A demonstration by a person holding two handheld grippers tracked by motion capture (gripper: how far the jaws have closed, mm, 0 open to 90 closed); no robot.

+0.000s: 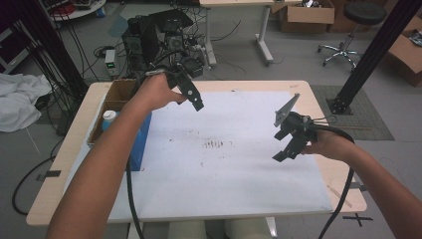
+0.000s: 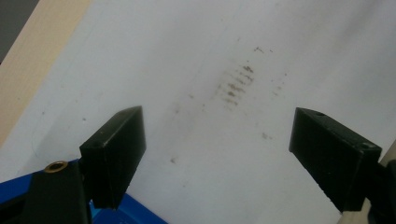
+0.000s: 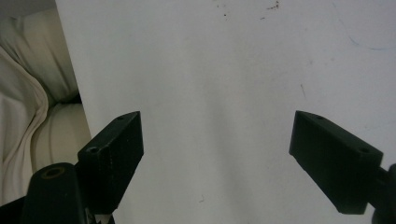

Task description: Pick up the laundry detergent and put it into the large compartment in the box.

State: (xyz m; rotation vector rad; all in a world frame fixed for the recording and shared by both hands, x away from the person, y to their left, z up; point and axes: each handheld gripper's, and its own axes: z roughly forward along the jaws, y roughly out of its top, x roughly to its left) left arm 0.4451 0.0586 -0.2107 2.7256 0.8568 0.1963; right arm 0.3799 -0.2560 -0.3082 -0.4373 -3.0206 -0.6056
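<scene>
At the far left of the worktop (image 1: 59, 164) sits a cardboard box (image 1: 119, 92) with a white bottle (image 1: 108, 117) standing inside it, its blue cap up; a blue box (image 1: 141, 139) lies just beside it on the white sheet (image 1: 224, 184). These are the things nearest the left gripper (image 1: 191, 97), which hangs above the sheet's far left part with its fingers spread wide and holding nothing. Judging from that, the hand is poised by the boxes so it can go down for the bottle or the blue box; which one cannot be told. The forearm covers most of the blue box in the high view, and the bottle's lower body is hidden by the cardboard wall. In the left gripper view the fingers (image 2: 116, 149) frame bare sheet with a patch of brown smudges (image 2: 236, 84), and a blue corner is cut off at the bottom edge.

Farther right, the right gripper (image 1: 288, 144) hovers above the sheet's right side, fingers apart and empty, well apart from the boxes, probably waiting its turn. In the right gripper view the fingers (image 3: 114, 154) look down at the sheet's near edge, with cream cloth (image 3: 32, 107) beyond it, likely the person's lap.
</scene>
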